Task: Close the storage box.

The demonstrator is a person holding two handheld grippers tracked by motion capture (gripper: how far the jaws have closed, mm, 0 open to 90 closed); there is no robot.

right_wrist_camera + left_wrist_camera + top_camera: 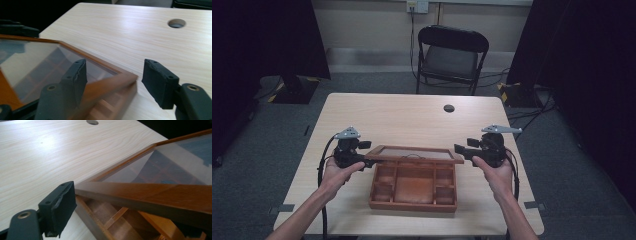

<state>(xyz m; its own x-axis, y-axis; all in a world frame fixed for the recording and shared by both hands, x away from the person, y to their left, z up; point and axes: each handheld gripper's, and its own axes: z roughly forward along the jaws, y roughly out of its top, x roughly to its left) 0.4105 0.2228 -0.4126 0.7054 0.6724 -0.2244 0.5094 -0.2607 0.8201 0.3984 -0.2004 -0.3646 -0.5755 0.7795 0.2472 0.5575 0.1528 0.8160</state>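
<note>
You've got one wooden box (413,191) on one table (402,115), with one glass-paned lid (414,154) raised over it. You're working two grippers, the left gripper (362,156) and the right gripper (460,150). One folding chair (451,55) stands beyond the table, and there's one round hole (449,108) in the tabletop.

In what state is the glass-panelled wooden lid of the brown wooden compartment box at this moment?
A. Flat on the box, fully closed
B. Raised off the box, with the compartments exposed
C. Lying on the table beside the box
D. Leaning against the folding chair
B: in the high view the glass-panelled wooden lid stands raised above the brown wooden compartment box, whose dividers show beneath it.
</note>
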